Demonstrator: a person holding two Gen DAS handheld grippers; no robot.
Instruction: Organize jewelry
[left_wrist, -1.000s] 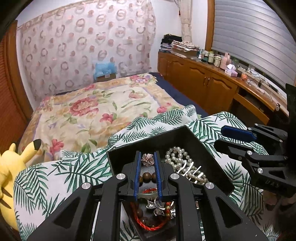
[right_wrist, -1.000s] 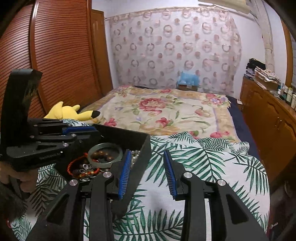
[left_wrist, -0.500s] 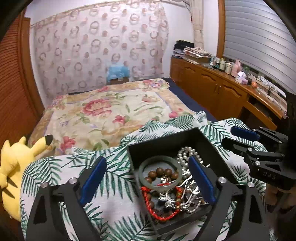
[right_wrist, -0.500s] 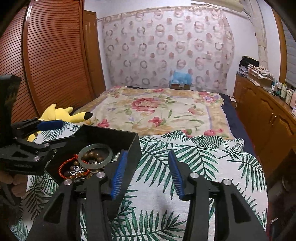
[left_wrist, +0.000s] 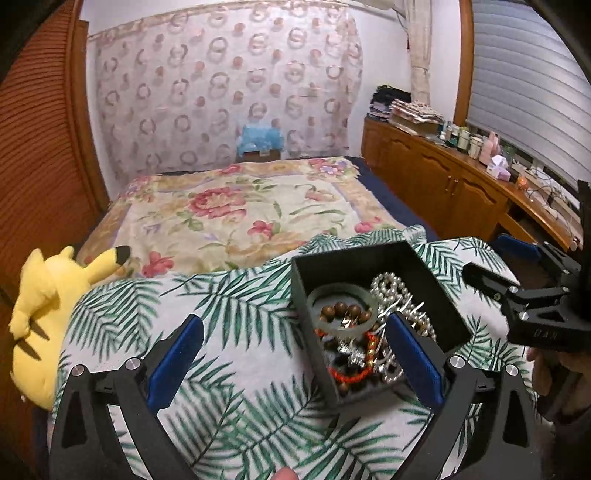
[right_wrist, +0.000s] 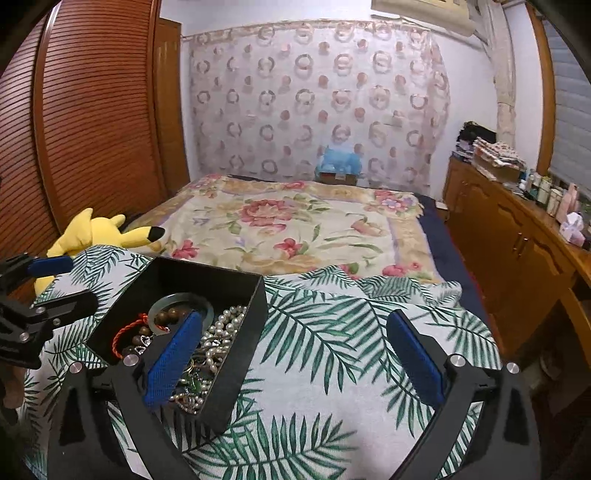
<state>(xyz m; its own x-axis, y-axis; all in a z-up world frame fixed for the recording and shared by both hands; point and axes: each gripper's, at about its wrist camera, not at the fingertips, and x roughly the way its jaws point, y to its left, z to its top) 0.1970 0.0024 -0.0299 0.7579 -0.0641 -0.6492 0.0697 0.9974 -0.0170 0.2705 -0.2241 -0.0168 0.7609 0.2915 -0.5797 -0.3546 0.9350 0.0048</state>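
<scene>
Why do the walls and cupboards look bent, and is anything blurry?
Both wrist views are fisheye: the wooden cabinets and louvred wardrobe door bow outward, corners go black. Left wrist view: the jewelry in the black box looks slightly soft.

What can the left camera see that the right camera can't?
Only the left wrist view shows a fingertip at the bottom edge and the cables on the wooden counter. Only the right wrist view shows the rolled blind above the curtain and the open right gripper from behind. Both show the black box full of jewelry, the pearl necklace, the green bangle, the yellow plush toy, the palm-leaf cloth and the open left gripper.
</scene>
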